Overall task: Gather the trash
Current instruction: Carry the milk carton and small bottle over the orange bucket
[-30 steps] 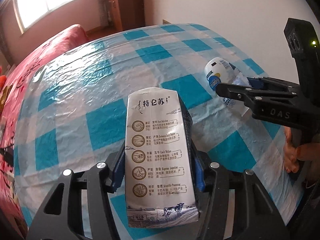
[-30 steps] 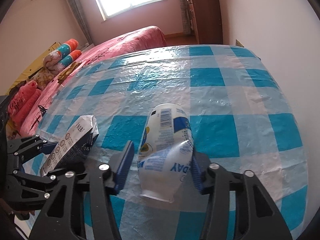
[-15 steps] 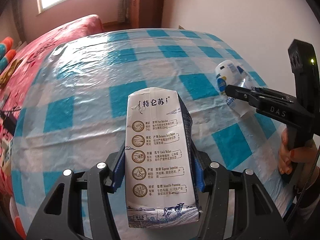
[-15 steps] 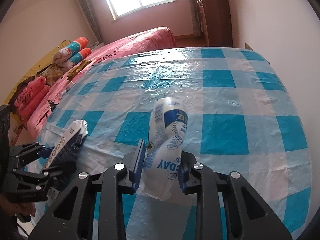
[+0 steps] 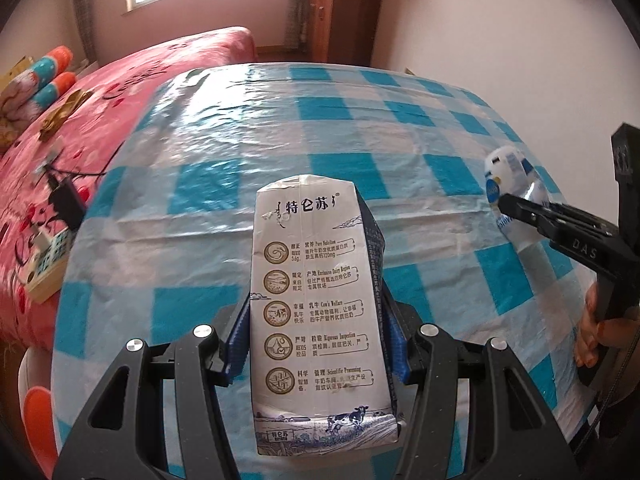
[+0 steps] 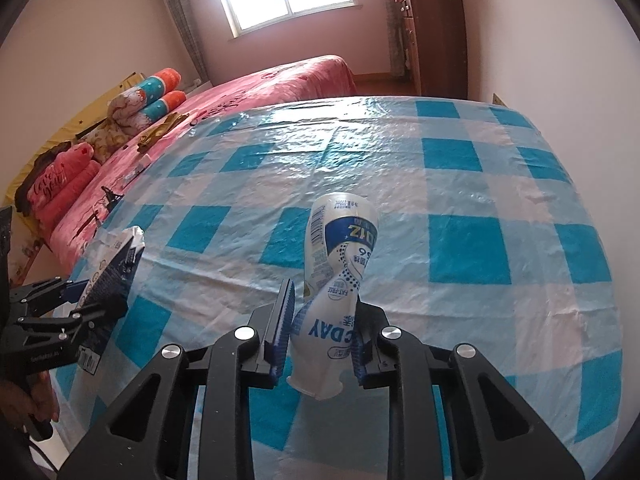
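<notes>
A white milk carton (image 5: 316, 280) with brown printed text stands upright between the blue pads of my left gripper (image 5: 316, 320), which is shut on it above the checked table (image 5: 320, 128). In the right wrist view this carton (image 6: 116, 268) and left gripper (image 6: 80, 300) show at the left edge. My right gripper (image 6: 320, 320) is closing its jaws on a white and blue plastic bottle (image 6: 340, 248), and its pads squeeze the bottle's crumpled lower half. The left wrist view shows the bottle (image 5: 508, 168) at the right, behind the right gripper (image 5: 504, 204).
The table wears a blue and white checked plastic cloth and stands against a white wall on the right. A pink bed (image 5: 120, 80) with rolled bedding (image 6: 152, 100) lies to the left. A wooden cabinet (image 5: 340, 12) stands at the back by the window.
The right jaws have closed in on the bottle and pinched its lower half flat. The left gripper has swung across the table with the carton, and the bed has come further into its view.
</notes>
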The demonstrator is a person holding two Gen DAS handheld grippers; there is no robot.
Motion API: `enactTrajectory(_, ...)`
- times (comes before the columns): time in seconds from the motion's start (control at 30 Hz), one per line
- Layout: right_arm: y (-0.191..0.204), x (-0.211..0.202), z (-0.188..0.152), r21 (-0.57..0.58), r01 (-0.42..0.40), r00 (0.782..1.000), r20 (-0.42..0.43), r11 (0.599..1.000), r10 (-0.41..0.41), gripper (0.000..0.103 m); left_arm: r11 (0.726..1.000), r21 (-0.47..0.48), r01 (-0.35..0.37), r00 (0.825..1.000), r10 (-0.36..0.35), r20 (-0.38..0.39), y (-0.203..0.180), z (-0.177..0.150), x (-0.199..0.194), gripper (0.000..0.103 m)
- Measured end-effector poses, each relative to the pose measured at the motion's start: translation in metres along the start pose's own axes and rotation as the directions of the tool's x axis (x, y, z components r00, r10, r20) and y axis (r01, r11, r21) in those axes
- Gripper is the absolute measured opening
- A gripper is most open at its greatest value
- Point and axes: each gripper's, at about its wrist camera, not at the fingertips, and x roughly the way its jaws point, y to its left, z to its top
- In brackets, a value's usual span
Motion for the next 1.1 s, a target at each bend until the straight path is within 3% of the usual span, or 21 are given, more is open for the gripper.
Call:
enactTrajectory(0.4,0.042,-0.01,-0.004,-0.065,-0.01,1.0,-0.002,0.998,0.01,0.025,0.995,-0.061,-0.082,0.996,0.084,0.034,0.04,-0.024,-0.028,0.056)
enactTrajectory(1.1,0.125,-0.021,-0.017,-0.207,-0.063,0.998,-0.018,0.976,0.06,0.025,0.973,-0.18,-0.146,0.985,0.161,0.07,0.106,-0.073,-0.076,0.057)
